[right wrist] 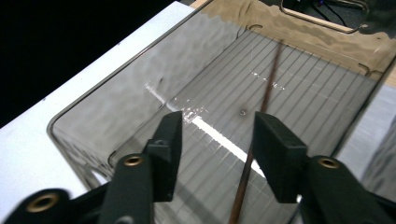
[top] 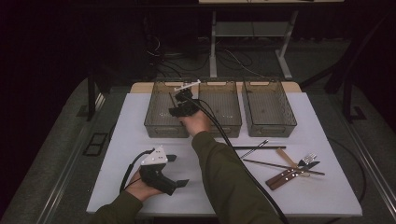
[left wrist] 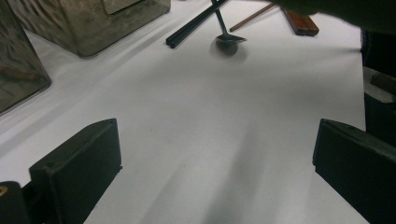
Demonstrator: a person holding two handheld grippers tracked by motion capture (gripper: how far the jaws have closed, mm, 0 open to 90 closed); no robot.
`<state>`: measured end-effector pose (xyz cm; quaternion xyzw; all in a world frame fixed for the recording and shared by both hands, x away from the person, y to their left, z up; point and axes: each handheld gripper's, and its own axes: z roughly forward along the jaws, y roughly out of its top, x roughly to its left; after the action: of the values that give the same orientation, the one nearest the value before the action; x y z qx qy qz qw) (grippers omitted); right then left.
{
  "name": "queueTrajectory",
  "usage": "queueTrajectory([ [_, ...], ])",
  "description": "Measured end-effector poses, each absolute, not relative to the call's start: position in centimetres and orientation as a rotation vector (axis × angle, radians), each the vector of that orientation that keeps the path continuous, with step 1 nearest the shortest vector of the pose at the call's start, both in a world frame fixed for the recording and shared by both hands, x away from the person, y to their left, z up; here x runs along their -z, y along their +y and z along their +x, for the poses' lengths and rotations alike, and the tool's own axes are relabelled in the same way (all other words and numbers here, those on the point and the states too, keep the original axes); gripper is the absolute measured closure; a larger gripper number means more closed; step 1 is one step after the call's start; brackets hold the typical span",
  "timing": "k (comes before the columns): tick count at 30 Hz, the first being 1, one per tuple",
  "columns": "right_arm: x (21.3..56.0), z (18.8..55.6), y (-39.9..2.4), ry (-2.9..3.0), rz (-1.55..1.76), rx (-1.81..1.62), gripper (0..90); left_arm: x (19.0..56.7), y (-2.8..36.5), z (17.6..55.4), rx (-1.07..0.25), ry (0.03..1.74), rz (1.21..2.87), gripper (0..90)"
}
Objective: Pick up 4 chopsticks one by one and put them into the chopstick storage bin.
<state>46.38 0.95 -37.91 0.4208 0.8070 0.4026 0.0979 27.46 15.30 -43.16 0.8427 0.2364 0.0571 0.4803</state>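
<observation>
the right gripper (right wrist: 215,154) is sitting with its jaws parted over the left bin (top: 156,119), and a thin brown chopstick (right wrist: 261,121) is slanting down inside that bin, running right along the inner face of one jaw. can't tell if it's touching that pad, but the other pad is standing clear of it, so nothing is being squeezed. in the high view the same gripper (top: 180,100) is hanging above the bin with the hand just behind it and its black cable trailing back along the sleeve.

the left gripper (left wrist: 215,163) is resting low over the table with its jaws spread wide and just bare white surface between them. from above it (top: 175,170) is lying in the person's hand near the front left of the table.

no brands, labels or writing readable anywhere.

moving outward: the white table (top: 140,135) is carrying three smoky see-through bins in a row at the back, the middle bin (top: 222,112) and the right bin (top: 268,109) beside the left one. on the right side a loose pile of cutlery (top: 287,165) is lying, chopsticks, a fork, wooden handles. the room around is looking dark, with grey floor and cables behind the table.
</observation>
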Motion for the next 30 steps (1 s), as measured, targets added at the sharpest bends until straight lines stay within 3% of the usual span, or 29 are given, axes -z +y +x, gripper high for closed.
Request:
queueTrajectory([
  [21, 35.8, 42.7, -5.1, 2.480, 1.056, -1.268, 27.3, 43.4, 15.5, 27.6, -0.137, 0.602, 2.037, 0.0],
  [30, 35.5, 41.1, -8.6, 2.474, 1.015, -1.277, 24.4, 43.5, 15.6, 27.7, -0.135, 0.618, 2.021, 0.0],
])
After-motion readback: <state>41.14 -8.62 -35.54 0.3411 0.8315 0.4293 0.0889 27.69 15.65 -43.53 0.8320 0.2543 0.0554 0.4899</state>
